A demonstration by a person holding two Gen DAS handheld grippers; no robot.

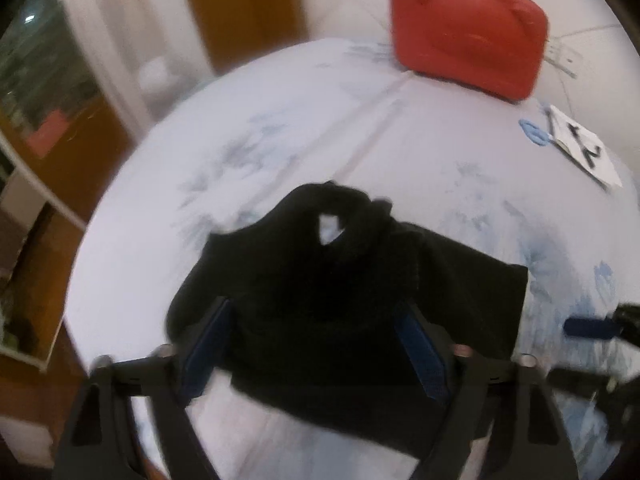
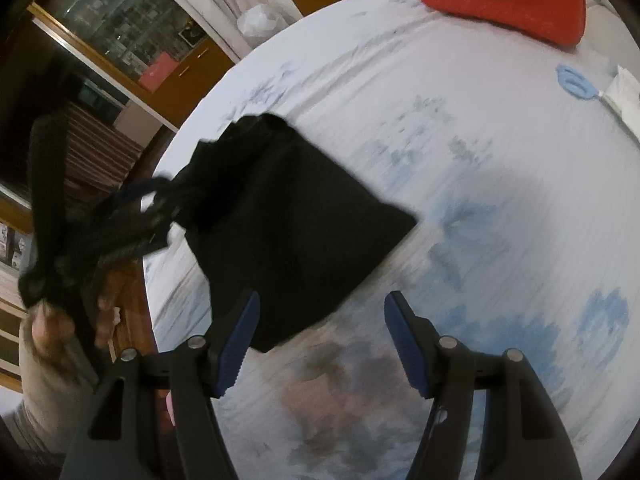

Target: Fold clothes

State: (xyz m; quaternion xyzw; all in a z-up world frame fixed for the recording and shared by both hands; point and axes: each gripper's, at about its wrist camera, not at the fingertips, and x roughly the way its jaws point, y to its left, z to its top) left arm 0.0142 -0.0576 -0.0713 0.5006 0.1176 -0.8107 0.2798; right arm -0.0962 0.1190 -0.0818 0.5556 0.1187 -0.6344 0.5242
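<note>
1. My left gripper [image 1: 316,344] stands with jaws apart over the black garment [image 1: 344,280]; the cloth lies between the pads, but blur prevents me from confirming that they press it.
2. My right gripper [image 2: 322,344] is open and holds nothing, its left pad just beside the garment's near corner, likely placed to take that corner for a fold.
3. The garment lies partly folded on the bed [image 1: 280,128], its loose neck end bunched at 12 o'clock.
4. A red bag [image 1: 468,32] sits well apart at 1 o'clock, leaving the folding area free.
</note>
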